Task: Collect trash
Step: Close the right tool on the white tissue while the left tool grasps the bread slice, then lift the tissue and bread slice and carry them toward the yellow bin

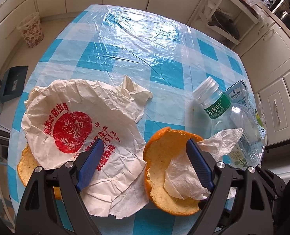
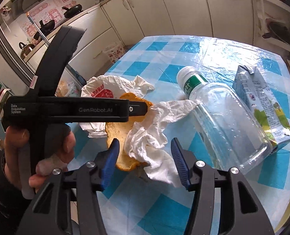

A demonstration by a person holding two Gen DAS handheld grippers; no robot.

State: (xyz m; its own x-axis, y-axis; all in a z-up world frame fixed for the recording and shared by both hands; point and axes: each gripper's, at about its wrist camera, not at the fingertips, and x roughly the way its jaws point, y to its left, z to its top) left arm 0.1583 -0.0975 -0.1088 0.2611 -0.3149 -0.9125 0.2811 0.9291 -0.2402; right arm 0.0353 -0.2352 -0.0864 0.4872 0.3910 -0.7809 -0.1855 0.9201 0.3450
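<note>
Left hand-held gripper [image 1: 143, 154] jaws apart over orange peel [image 1: 164, 178] and wrapper [image 1: 82, 121] | right hand-held gripper [image 2: 145, 156] apart above tissue [image 2: 145, 137] | bottle [image 2: 223, 117], carton [image 2: 262, 101] far right on desk [image 1: 135, 45], likely awaiting collection

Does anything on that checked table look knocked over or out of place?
Yes. The clear water bottle lies on its side, against the drink carton, also tipped over. A crumpled tissue sits in an orange peel, and a wrinkled printed paper wrapper sprawls beside it, covering another peel.
</note>
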